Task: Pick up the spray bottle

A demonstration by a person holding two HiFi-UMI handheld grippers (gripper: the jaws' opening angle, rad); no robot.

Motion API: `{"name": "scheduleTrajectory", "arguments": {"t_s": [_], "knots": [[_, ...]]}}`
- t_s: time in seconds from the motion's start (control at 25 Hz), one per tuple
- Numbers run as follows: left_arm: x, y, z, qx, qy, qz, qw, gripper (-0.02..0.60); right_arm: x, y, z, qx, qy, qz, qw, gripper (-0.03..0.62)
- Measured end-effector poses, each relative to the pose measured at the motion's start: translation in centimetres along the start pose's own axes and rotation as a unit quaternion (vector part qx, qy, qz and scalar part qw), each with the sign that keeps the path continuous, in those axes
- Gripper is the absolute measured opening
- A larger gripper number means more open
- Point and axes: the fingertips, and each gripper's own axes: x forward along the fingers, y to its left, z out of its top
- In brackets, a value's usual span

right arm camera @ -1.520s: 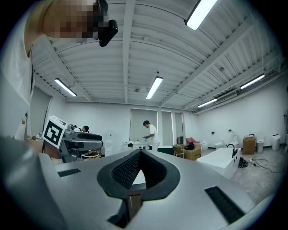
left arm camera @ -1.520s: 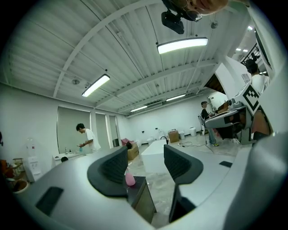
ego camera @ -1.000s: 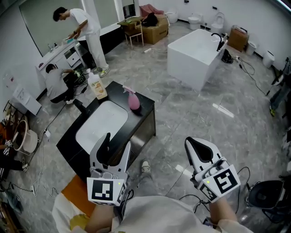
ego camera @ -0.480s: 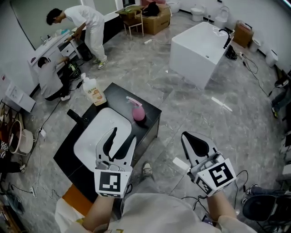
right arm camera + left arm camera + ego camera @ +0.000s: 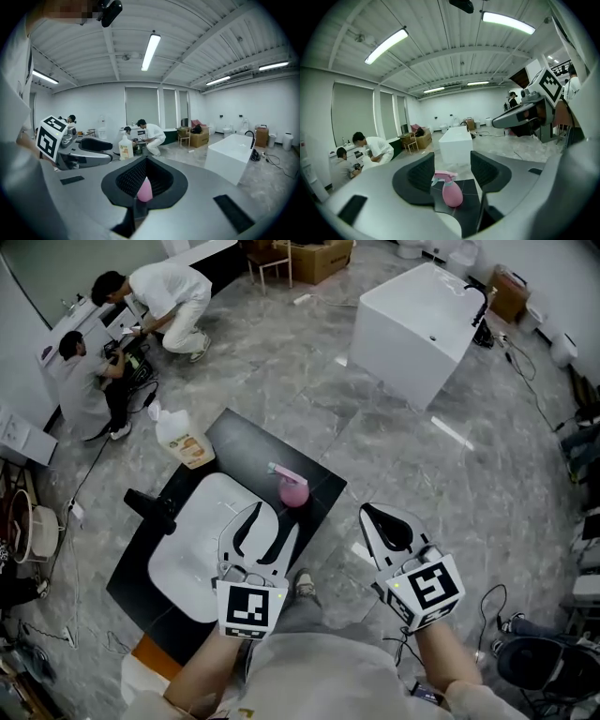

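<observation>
A pink spray bottle [image 5: 292, 489] stands upright on the black countertop [image 5: 251, 442], by the far right corner of the white basin [image 5: 187, 545]. My left gripper [image 5: 272, 517] hovers open just short of the bottle. In the left gripper view the spray bottle [image 5: 452, 193] shows between the two spread pads of that gripper [image 5: 453, 172], still apart from them. My right gripper [image 5: 371, 514] hangs shut over the floor to the right of the counter, holding nothing. Past the closed right gripper [image 5: 145, 180] only a sliver of the pink bottle [image 5: 144, 190] shows.
A white detergent jug [image 5: 183, 442] stands at the counter's far left corner and a black faucet [image 5: 150, 507] at the basin's left. A white bathtub [image 5: 417, 320] stands further back on the right. Two people [image 5: 155, 296] work at the far left. Cables lie on the floor.
Both grippers and the view have moved forward toward the counter. The left gripper now hangs over the basin's right edge, close to the bottle. Neither gripper's jaw state has changed.
</observation>
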Motion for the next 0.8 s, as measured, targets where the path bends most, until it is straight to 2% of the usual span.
{"name": "scheduleTrajectory", "arguments": {"t_s": [0.16,0.36,0.48,0.68,0.8], "knots": [[2.9,0.7,-2.8,0.001,0.022,-0.015,0.9996,0.255,3.4,-0.8,-1.4,0.005,0.02,0.0,1.0,0.028],[6.0,0.3,-9.0,-0.03,0.073,-0.015,0.9967,0.255,5.7,-1.4,-3.0,0.015,0.042,0.002,0.999,0.028],[7.5,0.4,-11.4,-0.045,0.089,-0.009,0.995,0.255,6.8,-1.8,-4.3,0.018,0.049,0.005,0.999,0.028],[9.9,0.2,-13.9,-0.068,0.107,0.0,0.9919,0.255,8.0,-3.0,-7.1,0.033,0.072,0.017,0.997,0.028],[11.6,0.4,-13.9,-0.082,0.099,-0.002,0.9917,0.255,9.2,-3.9,-8.5,0.037,0.086,0.029,0.995,0.028]]}}
